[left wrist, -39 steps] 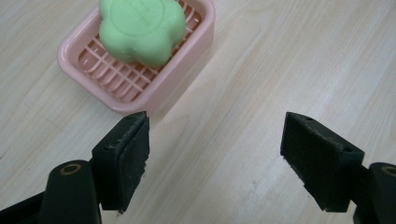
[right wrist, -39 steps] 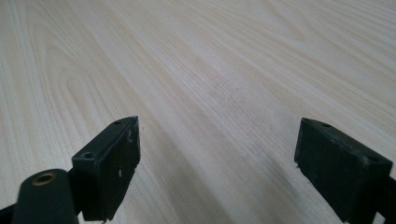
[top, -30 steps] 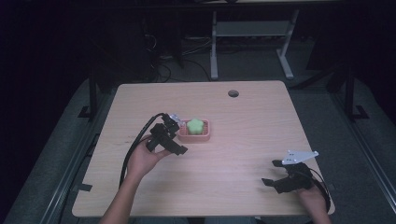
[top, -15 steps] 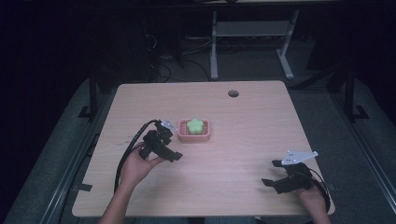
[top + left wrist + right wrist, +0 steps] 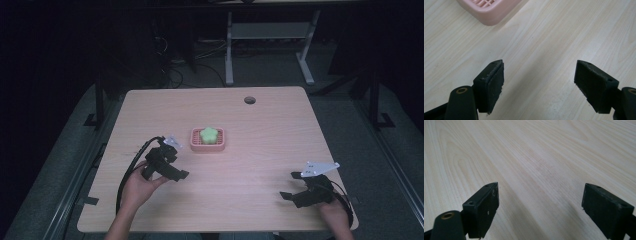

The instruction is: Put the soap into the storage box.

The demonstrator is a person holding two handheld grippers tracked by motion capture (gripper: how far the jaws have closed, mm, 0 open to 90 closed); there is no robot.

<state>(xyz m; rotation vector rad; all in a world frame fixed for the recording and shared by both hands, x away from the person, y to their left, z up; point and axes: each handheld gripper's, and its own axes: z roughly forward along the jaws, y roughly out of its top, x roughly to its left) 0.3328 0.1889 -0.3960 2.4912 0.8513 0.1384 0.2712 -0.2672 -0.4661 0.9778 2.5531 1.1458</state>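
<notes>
A pink tray with a slatted, basket-like floor sits near the middle of a light wooden table, and a pale green, flower-shaped piece lies inside it. In the high view, the left gripper is held just to the left of the tray and a little nearer the person, close to it but not touching. The person's left hand grips it from below, and a black cable loops from it toward the table's left edge. A small grey plate rides on top of it.

In the left gripper view, the left gripper's two black jaws stand spread wide with bare wood between them. One corner of the pink tray shows at the top left, ahead of the jaws and apart from them.

The right gripper rests near the table's front right corner, well apart from the tray, held by the person's right hand. In the right gripper view, the right gripper's jaws are also spread wide over plain wood grain, holding nothing.

A round dark hole is set in the tabletop toward the far edge.
</notes>
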